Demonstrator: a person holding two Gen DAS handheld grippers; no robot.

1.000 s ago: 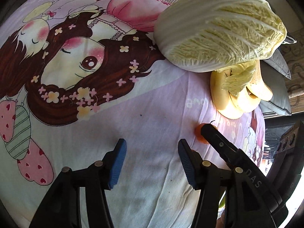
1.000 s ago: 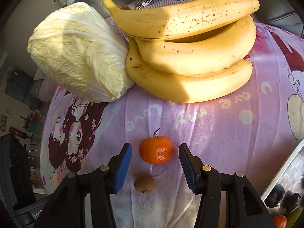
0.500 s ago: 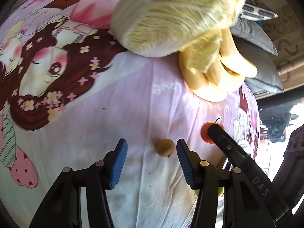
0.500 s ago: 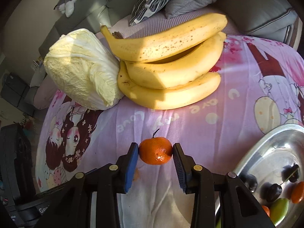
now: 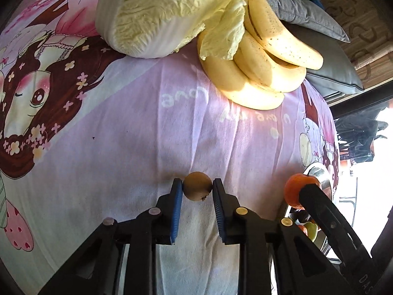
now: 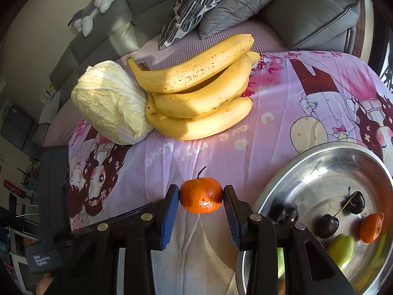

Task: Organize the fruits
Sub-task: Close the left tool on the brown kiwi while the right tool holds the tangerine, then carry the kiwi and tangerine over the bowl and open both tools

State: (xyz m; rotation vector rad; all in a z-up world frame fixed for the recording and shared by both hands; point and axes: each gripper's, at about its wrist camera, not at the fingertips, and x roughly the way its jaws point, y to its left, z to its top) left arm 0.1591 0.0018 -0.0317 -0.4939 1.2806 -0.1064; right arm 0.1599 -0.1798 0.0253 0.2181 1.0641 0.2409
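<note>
Shiny polished metal tray (image 6: 319,157), soft printed cloth sheet (image 6: 282,103) with fine wrinkles, glossy dimpled peel of the mandarin (image 6: 201,195), matt brown small fruit (image 5: 197,185), crinkled cabbage (image 6: 110,100) leaves (dull), smooth speckled bananas (image 6: 196,91)

Looking like a home living room: grey sofa (image 6: 103,39) and cushions (image 6: 235,7) filling the upper frame, plush toy (image 6: 94,7) upper left, cartoon-print cloth (image 6: 307,93) spreading below.

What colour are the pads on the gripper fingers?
Blue, on black fingers; clearest in the right wrist view, where they clamp the tangerine.
</note>
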